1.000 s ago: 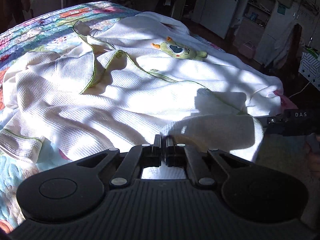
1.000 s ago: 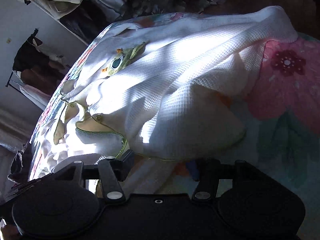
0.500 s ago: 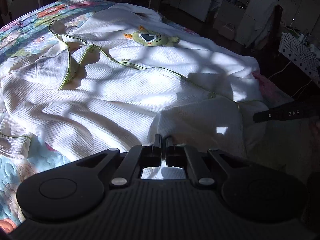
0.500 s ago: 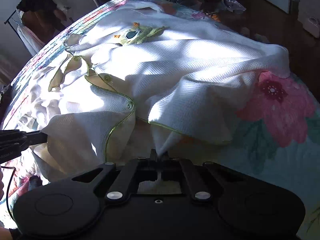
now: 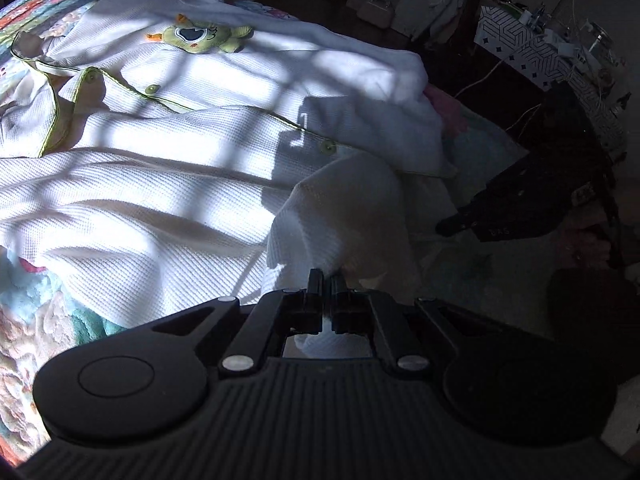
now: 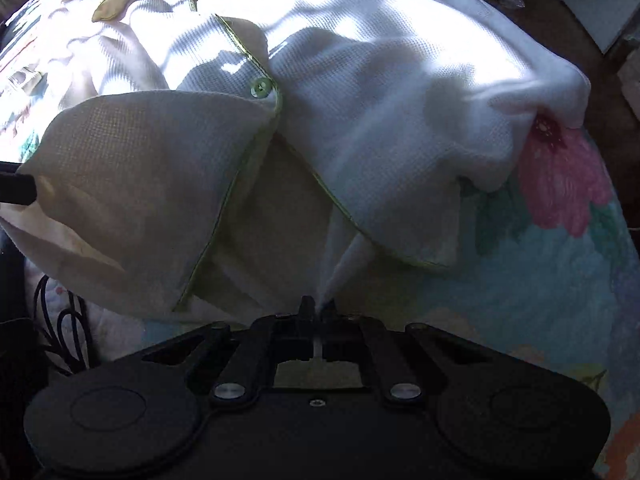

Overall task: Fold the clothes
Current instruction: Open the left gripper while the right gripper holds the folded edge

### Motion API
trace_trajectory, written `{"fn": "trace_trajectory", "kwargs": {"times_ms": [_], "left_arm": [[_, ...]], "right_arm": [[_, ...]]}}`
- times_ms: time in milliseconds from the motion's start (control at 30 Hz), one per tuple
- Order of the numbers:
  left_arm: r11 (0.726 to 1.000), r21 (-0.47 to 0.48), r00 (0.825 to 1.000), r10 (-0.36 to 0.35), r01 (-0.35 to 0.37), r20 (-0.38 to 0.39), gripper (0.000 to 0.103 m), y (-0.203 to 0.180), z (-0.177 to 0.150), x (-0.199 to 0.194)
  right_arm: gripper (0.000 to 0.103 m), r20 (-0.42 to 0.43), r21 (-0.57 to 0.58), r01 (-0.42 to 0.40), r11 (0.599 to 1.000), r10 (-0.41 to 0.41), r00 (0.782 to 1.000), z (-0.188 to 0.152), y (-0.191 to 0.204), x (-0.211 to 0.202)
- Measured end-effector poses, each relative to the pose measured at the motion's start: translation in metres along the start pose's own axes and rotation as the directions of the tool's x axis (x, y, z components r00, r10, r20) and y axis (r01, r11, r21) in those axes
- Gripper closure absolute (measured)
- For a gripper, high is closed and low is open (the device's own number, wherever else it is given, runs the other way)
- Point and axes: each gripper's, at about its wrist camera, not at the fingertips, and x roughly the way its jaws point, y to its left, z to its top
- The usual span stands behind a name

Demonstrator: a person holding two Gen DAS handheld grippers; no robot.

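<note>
**Ana:** Sunlit quilted bedspread [image 6: 560,264], floral, with window-bar shadows over everything. Start at the jaws: what have they got?

**Ben:** The left gripper [image 5: 326,280] has its jaws together, clamped on a bunched bit of the white waffle-knit garment [image 5: 160,184]; cloth shows pinched in the slot and rises just above the tips. The right gripper [image 6: 316,308] is likewise closed on a thin pulled-up peak of the same fabric near the green-piped hem [image 6: 380,244].

**Ana:** So the garment is where?

**Ben:** Spread across the bed, front up, unbuttoned at the bottom, with both lower front panels lifted towards the grippers. Green buttons [image 6: 261,88] run up the placket, and a green character patch [image 5: 198,36] sits near the chest.

**Ana:** How will it handle?

**Ben:** Soft, light and limp, I'd judge. It drapes and creases freely, so it will sag between two holds and won't keep an edge by itself. The piped hem and corners look like the firmest places to take it; a mid-panel pinch only makes a tent.

**Ana:** And beyond the bed?

**Ben:** Dim room: pale cupboards and doors, a patterned box [image 5: 532,60] with cables to the right, dark floor.
</note>
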Motion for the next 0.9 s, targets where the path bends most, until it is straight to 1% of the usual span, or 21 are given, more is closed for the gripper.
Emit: {"fn": "trace_trajectory", "kwargs": {"times_ms": [33, 67, 100, 133, 167, 200, 233, 267, 300, 333, 367, 400, 467, 533, 567, 600, 667, 700, 733, 767, 900], "left_arm": [[1.000, 0.001, 1.000, -0.007, 0.007, 0.013, 0.100, 0.001, 0.002, -0.003], [1.000, 0.001, 1.000, -0.015, 0.015, 0.022, 0.100, 0.001, 0.005, -0.005], [1.000, 0.003, 0.999, -0.025, 0.025, 0.032, 0.100, 0.000, 0.009, -0.006], [1.000, 0.009, 0.999, -0.028, 0.028, 0.040, 0.100, -0.001, 0.012, -0.006], [1.000, 0.015, 0.999, -0.026, 0.025, 0.045, 0.100, -0.002, 0.015, -0.006], [1.000, 0.024, 0.999, -0.021, 0.020, 0.048, 0.100, -0.004, 0.018, -0.005], [0.999, 0.030, 0.999, -0.019, 0.018, 0.050, 0.100, -0.005, 0.021, -0.003], [0.999, 0.031, 0.998, -0.019, 0.017, 0.052, 0.100, -0.006, 0.023, -0.001], [0.999, 0.025, 0.998, -0.021, 0.020, 0.052, 0.100, -0.006, 0.026, 0.001], [1.000, 0.017, 0.998, -0.024, 0.023, 0.051, 0.100, -0.005, 0.028, 0.003], [1.000, 0.008, 0.998, -0.026, 0.026, 0.051, 0.100, -0.005, 0.029, 0.005], [1.000, -0.004, 0.998, -0.030, 0.030, 0.052, 0.100, -0.003, 0.032, 0.006], [0.999, -0.021, 0.998, -0.037, 0.038, 0.053, 0.100, -0.001, 0.034, 0.008], [0.998, -0.040, 0.998, -0.041, 0.043, 0.052, 0.100, 0.002, 0.037, 0.009], [0.998, -0.049, 0.998, -0.043, 0.045, 0.054, 0.100, 0.003, 0.038, 0.009], [0.997, -0.057, 0.997, -0.045, 0.048, 0.055, 0.100, 0.005, 0.039, 0.009], [0.996, -0.067, 0.997, -0.051, 0.055, 0.061, 0.100, 0.007, 0.041, 0.007], [0.996, -0.070, 0.996, -0.053, 0.058, 0.065, 0.100, 0.008, 0.042, 0.005], [0.996, -0.072, 0.996, -0.054, 0.059, 0.070, 0.100, 0.009, 0.043, 0.004], [0.996, -0.073, 0.996, -0.054, 0.059, 0.072, 0.100, 0.009, 0.043, 0.003], [0.993, -0.092, 0.995, -0.063, 0.070, 0.078, 0.100, 0.012, 0.046, 0.000]], "right_arm": [[0.099, 0.001, 0.019, -0.021, 1.000, 0.021, 1.000, 0.000, -0.005, -0.004], [0.099, 0.011, 0.056, -0.014, 0.998, 0.013, 1.000, 0.000, -0.014, -0.008], [0.093, 0.024, 0.108, 0.032, 0.994, -0.035, 0.999, 0.000, -0.023, -0.012], [0.084, 0.037, 0.152, 0.085, 0.985, -0.091, 0.995, -0.001, -0.032, -0.016], [0.060, 0.061, 0.175, 0.158, 0.972, -0.171, 0.983, -0.004, -0.036, -0.020], [0.060, 0.102, 0.184, 0.235, 0.955, -0.256, 0.961, -0.008, -0.038, -0.027], [0.060, 0.152, 0.177, 0.262, 0.949, -0.289, 0.945, -0.011, -0.036, -0.034], [0.060, 0.210, 0.166, 0.234, 0.958, -0.266, 0.941, -0.014, -0.033, -0.043], [0.060, 0.267, 0.161, 0.162, 0.974, -0.201, 0.943, -0.016, -0.031, -0.051], [0.059, 0.325, 0.156, 0.058, 0.986, -0.106, 0.940, -0.015, -0.027, -0.060], [0.057, 0.372, 0.144, -0.042, 0.989, -0.014, 0.928, -0.015, -0.022, -0.066], [0.052, 0.395, 0.126, -0.122, 0.985, 0.062, 0.916, -0.014, -0.018, -0.068], [0.048, 0.409, 0.069, -0.243, 0.968, 0.194, 0.892, -0.014, -0.002, -0.068], [0.046, 0.415, -0.003, -0.309, 0.951, 0.282, 0.865, -0.013, 0.017, -0.069], [0.043, 0.413, -0.036, -0.328, 0.944, 0.312, 0.855, -0.011, 0.024, -0.068], [0.039, 0.406, -0.067, -0.330, 0.942, 0.328, 0.853, -0.010, 0.031, -0.066], [0.033, 0.375, -0.128, -0.280, 0.951, 0.308, 0.875, -0.007, 0.049, -0.062], [0.033, 0.364, -0.154, -0.254, 0.955, 0.294, 0.884, -0.005, 0.057, -0.059], [0.033, 0.362, -0.169, -0.233, 0.958, 0.280, 0.889, -0.002, 0.062, -0.057], [0.033, 0.365, -0.173, -0.237, 0.956, 0.286, 0.886, 0.001, 0.064, -0.056], [0.033, 0.382, -0.177, -0.316, 0.932, 0.361, 0.851, 0.010, 0.065, -0.056]]}}
